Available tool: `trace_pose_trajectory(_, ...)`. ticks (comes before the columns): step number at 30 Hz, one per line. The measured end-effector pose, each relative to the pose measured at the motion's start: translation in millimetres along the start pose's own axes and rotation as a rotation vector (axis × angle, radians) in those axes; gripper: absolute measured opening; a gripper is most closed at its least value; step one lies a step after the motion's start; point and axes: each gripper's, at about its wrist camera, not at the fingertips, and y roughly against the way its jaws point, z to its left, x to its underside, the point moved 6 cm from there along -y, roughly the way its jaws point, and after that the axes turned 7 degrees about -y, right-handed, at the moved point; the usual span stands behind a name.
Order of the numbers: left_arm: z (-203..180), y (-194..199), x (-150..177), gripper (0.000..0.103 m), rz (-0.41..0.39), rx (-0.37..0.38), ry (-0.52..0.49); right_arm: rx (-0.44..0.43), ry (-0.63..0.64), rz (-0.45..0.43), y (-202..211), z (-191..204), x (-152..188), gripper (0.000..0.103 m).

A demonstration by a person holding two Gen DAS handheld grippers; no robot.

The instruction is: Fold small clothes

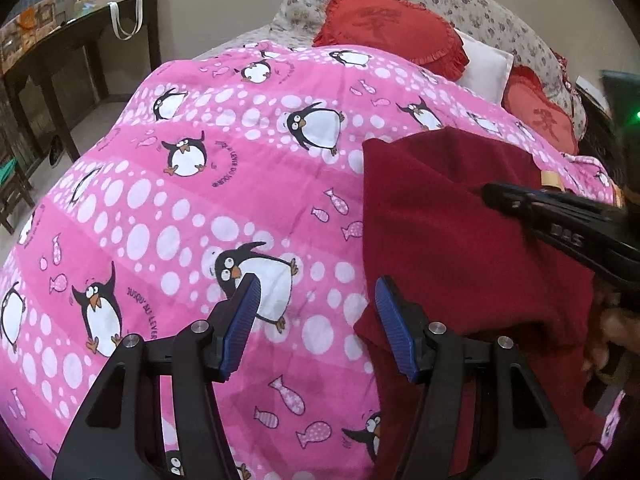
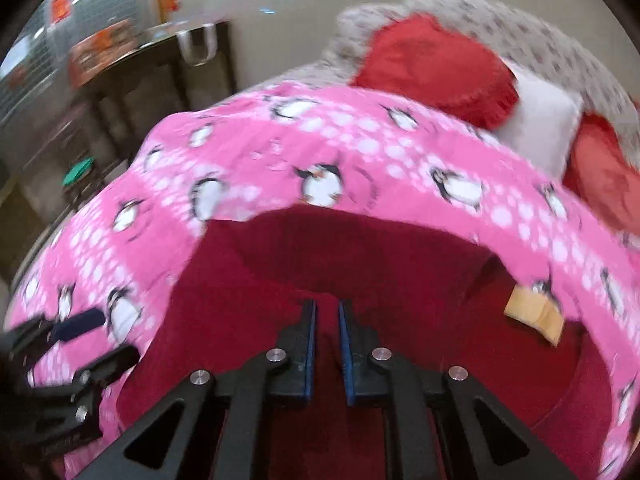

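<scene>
Bed (image 1: 248,40) covered by pink cotton sheet printed with penguins, fish and white dots (image 1: 224,184). Dark red fabric garment (image 1: 452,248) lies flat on sheet, right side. At head end: two red frilled heart-shaped cushions (image 1: 384,28), small white pillow (image 1: 486,64) between them, floral grey pillows (image 1: 472,4) behind.

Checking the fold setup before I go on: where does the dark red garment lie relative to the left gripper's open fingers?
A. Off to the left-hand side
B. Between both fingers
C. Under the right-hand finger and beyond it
C: in the left wrist view the dark red garment starts at the left gripper's right-hand finger; the pink penguin bedspread shows between the fingers.
</scene>
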Motion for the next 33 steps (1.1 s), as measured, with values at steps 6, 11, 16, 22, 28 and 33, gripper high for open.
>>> trace_pose_trajectory(6,-6,10,-7,0.060,-0.033,-0.003,-0.015,-0.060,-0.049,0.047,2,-1,17,0.028)
trace_pose_trajectory(11,-12,11,-13,0.060,-0.042,0.019,-0.013,-0.129,-0.123,-0.018,52,-7,41,0.047)
trace_pose_trajectory(16,-33,-6,-4,0.060,0.010,0.009,-0.084,-0.086,-0.108,0.021,54,-10,76,0.046)
trace_pose_trajectory(22,-34,-18,13,0.068,0.046,-0.017,-0.093,-0.042,-0.103,0.123,39,-11,101,0.046)
trace_pose_trajectory(28,-31,7,11,0.068,0.028,-0.031,-0.081,-0.047,-0.165,0.060,82,-39,104,0.046)
trace_pose_trajectory(33,-37,17,4,0.068,-0.011,-0.006,-0.046,0.124,-0.313,-0.088,139,-123,107,0.059)
